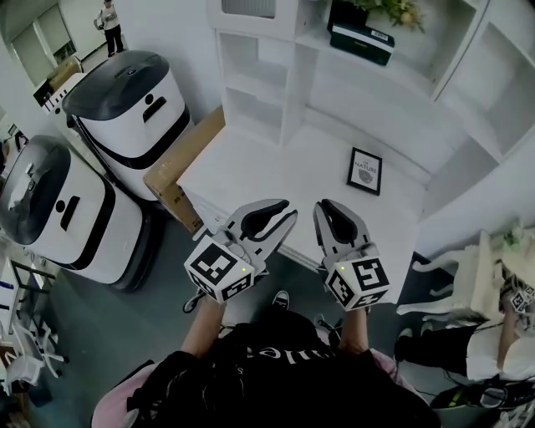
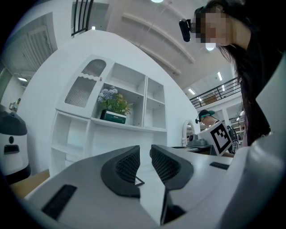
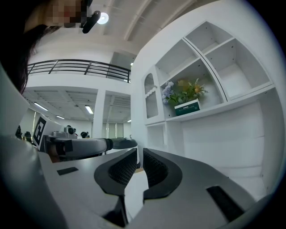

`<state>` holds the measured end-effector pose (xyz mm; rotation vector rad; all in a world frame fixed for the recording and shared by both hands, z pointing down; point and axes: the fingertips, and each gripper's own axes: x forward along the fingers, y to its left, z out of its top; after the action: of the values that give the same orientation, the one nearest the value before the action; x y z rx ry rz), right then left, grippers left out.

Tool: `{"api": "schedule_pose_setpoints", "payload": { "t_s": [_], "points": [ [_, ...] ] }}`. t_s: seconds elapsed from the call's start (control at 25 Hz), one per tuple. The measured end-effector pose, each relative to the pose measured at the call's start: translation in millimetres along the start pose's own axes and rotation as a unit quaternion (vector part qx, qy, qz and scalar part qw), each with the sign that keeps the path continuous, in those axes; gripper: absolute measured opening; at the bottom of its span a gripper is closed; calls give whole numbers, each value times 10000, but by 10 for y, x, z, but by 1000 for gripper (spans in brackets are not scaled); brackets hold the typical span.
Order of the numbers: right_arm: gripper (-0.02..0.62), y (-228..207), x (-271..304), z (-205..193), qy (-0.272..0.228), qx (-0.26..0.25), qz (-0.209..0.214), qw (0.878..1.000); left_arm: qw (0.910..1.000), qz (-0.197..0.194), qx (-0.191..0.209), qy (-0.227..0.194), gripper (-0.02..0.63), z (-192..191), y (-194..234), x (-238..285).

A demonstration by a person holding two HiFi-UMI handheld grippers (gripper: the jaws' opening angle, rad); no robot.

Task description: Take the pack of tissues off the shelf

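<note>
Target is one pack of tissues (image 1: 361,42): a dark green, box-shaped pack with a pale band along the front, print too small to read. It lies flat on the shelf (image 1: 334,33) above the worktop (image 1: 276,171), in the open middle compartment, with the arched door to its left in your left gripper view. One bunch of flowers (image 1: 393,10) with blue and yellow blooms stands just behind it, close enough that I can't tell whether they touch. Count for the rest: one black-framed picture (image 1: 365,170) lying flat on the worktop, well apart from the pack; two white machines with dark lids, one nearer the shelf unit (image 1: 125,104) and one nearer you (image 1: 58,209), both on the floor to the left; one cardboard box (image 1: 180,167) wedged between the nearer-shelf machine and the worktop's side. Your left gripper (image 1: 284,211) has its jaws together, only a sliver of daylight between the ribbed pads, nothing in them. Your right gripper (image 1: 324,209) is the same: jaws together, nothing clamped. Both sit side by side at the worktop's front edge, pointing at the shelf unit, touching nothing and well short of the pack.
</note>
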<state>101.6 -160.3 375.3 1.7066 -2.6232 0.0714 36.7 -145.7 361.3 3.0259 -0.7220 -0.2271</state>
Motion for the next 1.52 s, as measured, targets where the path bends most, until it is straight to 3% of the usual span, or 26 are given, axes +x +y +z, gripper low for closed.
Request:
{"api": "schedule_pose_setpoints", "payload": {
  "t_s": [0.36,0.8,1.16,1.52],
  "points": [
    [71,-734,309,124,-174,-24,2,9998,9998,79,174,-8,89,32,317,713],
    [71,-1169,433,166,-235,-18,-149,9996,9994,105,250,232,89,-60,577,1085],
    [72,-1617,581,401,-408,-168,-720,9964,9988,-183,448,107,89,139,979,1470],
    [72,-2026,884,919,-623,-739,-1321,9865,9945,-631,833,67,89,506,1653,2100]
  ]
}}
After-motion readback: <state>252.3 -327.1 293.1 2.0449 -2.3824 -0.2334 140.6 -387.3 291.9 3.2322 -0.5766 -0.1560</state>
